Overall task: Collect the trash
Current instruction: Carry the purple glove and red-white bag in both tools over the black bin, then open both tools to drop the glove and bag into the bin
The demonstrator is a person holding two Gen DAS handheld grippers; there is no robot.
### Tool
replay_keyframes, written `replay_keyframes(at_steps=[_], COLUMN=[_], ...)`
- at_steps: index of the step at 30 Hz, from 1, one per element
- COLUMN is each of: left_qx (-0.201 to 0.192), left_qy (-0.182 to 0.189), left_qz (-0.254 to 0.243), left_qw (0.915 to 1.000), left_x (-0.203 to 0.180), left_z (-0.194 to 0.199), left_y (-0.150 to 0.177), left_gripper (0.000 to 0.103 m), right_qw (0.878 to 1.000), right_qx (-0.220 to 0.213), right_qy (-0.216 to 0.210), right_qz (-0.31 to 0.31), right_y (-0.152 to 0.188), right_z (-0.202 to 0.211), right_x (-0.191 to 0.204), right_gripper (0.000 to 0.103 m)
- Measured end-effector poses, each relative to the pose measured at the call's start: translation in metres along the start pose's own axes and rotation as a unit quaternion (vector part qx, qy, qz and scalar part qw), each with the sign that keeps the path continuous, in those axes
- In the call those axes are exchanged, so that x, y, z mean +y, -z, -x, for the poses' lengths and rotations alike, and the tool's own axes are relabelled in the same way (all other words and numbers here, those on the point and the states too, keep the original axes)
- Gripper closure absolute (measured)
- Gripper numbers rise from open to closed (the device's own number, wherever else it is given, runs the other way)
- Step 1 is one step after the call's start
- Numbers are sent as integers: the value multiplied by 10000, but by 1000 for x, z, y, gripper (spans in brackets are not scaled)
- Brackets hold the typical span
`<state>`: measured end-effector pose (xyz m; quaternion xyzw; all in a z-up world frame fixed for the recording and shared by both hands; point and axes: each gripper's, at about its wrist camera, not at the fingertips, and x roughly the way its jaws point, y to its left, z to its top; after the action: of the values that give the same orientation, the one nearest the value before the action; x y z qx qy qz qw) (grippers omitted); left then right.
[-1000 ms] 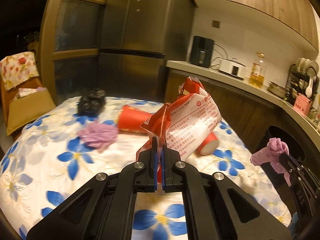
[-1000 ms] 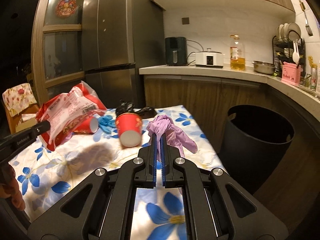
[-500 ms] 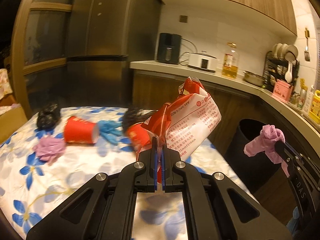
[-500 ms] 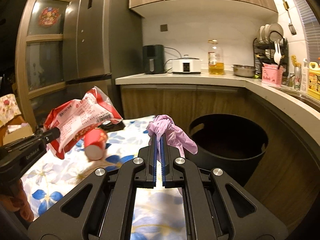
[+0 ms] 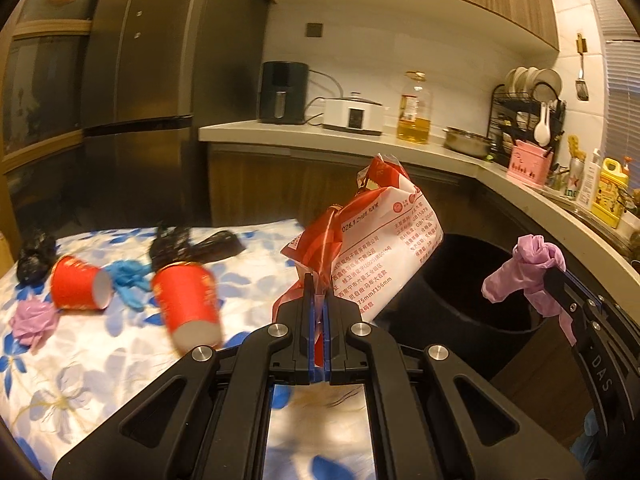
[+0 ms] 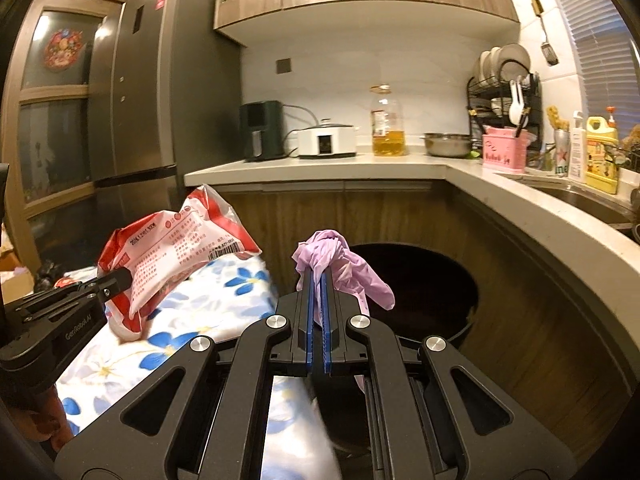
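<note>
My left gripper [image 5: 319, 304] is shut on a red and white snack bag [image 5: 376, 244], held in the air at the table's right end, left of the black trash bin [image 5: 460, 304]. My right gripper [image 6: 319, 280] is shut on a crumpled purple glove [image 6: 340, 260], held just before the bin's open mouth [image 6: 416, 280]. The bag also shows in the right wrist view [image 6: 176, 248], and the purple glove in the left wrist view [image 5: 524, 272]. On the flowered tablecloth [image 5: 80, 360] lie two red paper cups [image 5: 188, 304] [image 5: 78, 288], a blue glove [image 5: 128, 280], a purple glove [image 5: 30, 320] and black gloves [image 5: 188, 240].
A kitchen counter [image 6: 320, 168] curves behind and right of the bin, with an air fryer, cooker, oil bottle, pot and dish rack. A steel fridge [image 6: 148, 100] stands at the back left. Wooden cabinet fronts [image 6: 520, 320] close in around the bin.
Both grippers have swung right, from over the table toward the bin, still holding the bag and the purple glove. The bin is now nearer and larger in both views.
</note>
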<state>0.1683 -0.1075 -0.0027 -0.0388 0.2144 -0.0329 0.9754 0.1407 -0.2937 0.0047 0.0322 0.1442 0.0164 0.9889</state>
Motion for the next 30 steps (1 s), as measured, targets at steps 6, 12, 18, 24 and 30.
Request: replay_keyframes(at_steps=[6,12,18,24,30], left_qx=[-108,-139,-63,61,138], left_qy=[251,535,787,940,1017], left_qz=[-131,-292,-401,-468,-480], left_qw=[9995,9980,9961,9945,9936], left_x=[-31,-62,-88,-103,-112], left_z=[-12,-26,-43,-60,-72], left_y=[-15,-24,-27,-27,-26], left_gripper=[101,101,101,100,100], right_qw=[9995,9988,9981,9975,9974], right_qx=[-129,-115,-63,-12,22], right_qy=[273,443,564,595,600], right_qz=[-70,-175,-251,-368,-398], right_y=[-12,-19,-21,-25,-25], right_z=[-7,-19,-30,-41,-48], right_x=[-26,-52,-70,-85,-91], right_gripper=[100,100,100,99,99])
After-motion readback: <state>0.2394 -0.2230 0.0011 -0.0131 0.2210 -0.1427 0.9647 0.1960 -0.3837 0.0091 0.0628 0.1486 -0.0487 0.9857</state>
